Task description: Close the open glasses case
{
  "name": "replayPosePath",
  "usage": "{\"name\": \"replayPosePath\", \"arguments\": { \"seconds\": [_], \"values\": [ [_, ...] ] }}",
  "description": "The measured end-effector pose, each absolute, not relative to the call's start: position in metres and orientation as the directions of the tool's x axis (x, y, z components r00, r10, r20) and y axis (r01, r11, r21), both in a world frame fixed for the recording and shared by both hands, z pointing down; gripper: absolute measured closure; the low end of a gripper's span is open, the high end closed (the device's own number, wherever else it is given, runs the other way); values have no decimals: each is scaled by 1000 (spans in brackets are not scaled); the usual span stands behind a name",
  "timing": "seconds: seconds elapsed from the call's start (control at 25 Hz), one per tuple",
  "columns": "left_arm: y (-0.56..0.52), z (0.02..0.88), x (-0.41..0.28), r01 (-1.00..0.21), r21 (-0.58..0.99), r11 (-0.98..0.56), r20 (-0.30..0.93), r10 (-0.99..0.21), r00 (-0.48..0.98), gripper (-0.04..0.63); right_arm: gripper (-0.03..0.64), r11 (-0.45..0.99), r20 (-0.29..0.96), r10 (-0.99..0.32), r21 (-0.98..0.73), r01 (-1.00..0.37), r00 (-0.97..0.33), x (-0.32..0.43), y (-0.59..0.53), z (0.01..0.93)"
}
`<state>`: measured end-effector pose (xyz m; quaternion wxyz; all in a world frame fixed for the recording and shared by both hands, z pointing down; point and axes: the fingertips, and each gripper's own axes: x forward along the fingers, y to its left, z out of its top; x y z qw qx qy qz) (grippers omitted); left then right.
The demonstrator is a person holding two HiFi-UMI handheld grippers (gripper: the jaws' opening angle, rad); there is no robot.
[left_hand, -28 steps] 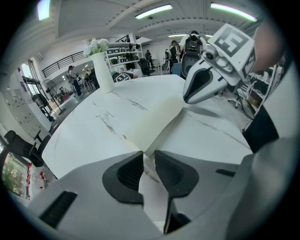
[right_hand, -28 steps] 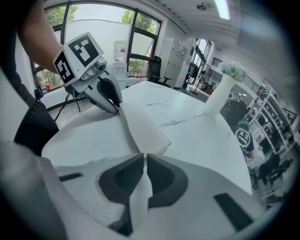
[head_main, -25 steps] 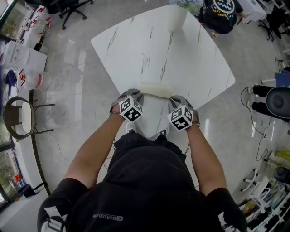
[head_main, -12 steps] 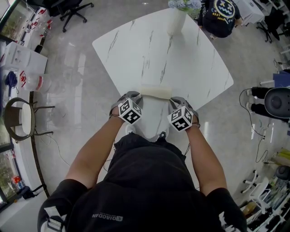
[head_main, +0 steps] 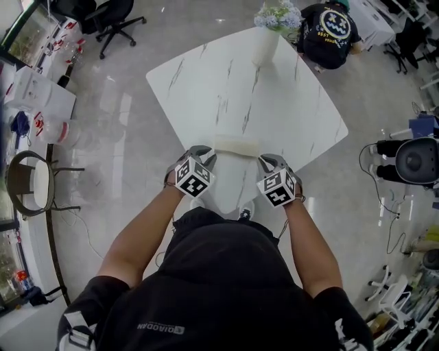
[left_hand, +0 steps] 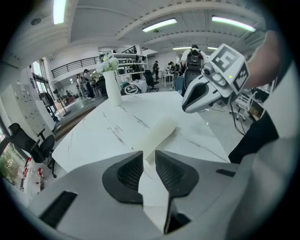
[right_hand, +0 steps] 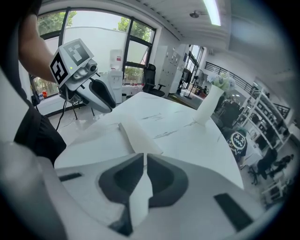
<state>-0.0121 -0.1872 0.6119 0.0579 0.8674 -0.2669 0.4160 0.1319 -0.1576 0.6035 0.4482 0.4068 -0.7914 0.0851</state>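
Both grippers are at the near corner of the table [head_main: 226, 82] in the head view, the left gripper [head_main: 206, 152] and the right gripper [head_main: 267, 159] one at each end of the glasses case [head_main: 236, 146]. That cream case lies flat on the table close to the near corner, its long axis running left to right across the person, so that one end points at each gripper. At the table's far corner stands a white vase [head_main: 265, 42] with flowers [head_main: 278, 14] in it. In the left gripper view the jaws stand a narrow gap apart, with only bare table showing between them and nothing held. The case's near end lies just past the jaw tips, and its length runs away over the table toward the right gripper, which is at the other end. The vase stands upright at the table's far corner, the flowers rising out of its mouth. In the right gripper view the jaws are closed, tips meeting, with nothing gripped between them. The case's end lies just beyond the tips and the case runs off toward the left gripper. I cannot tell whether its lid is fully down.
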Motion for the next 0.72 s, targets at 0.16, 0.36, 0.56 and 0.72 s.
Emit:
{"name": "replayPosePath", "arguments": {
  "seconds": [0.16, 0.36, 0.56, 0.72],
  "values": [
    [-185, 585, -14, -568, -80, -819, 706, -449, 548, 511, 592, 617, 739, -606, 200, -761, -296, 129, -154, 579],
    [-180, 544, -10, -611, -36, -791, 627, -494, 602, 531, 592, 560, 646, -663, 92, -823, -379, 116, -149, 537],
    [-170, 497, -8, -631, 10, -775, 537, -528, 658, 571, 610, 510, 523, -720, -47, -859, -456, 112, -141, 489],
    [-164, 464, -11, -647, 64, -760, 469, -549, 692, 591, 615, 492, 423, -753, -146, -858, -503, 110, -134, 451]
  ]
}}
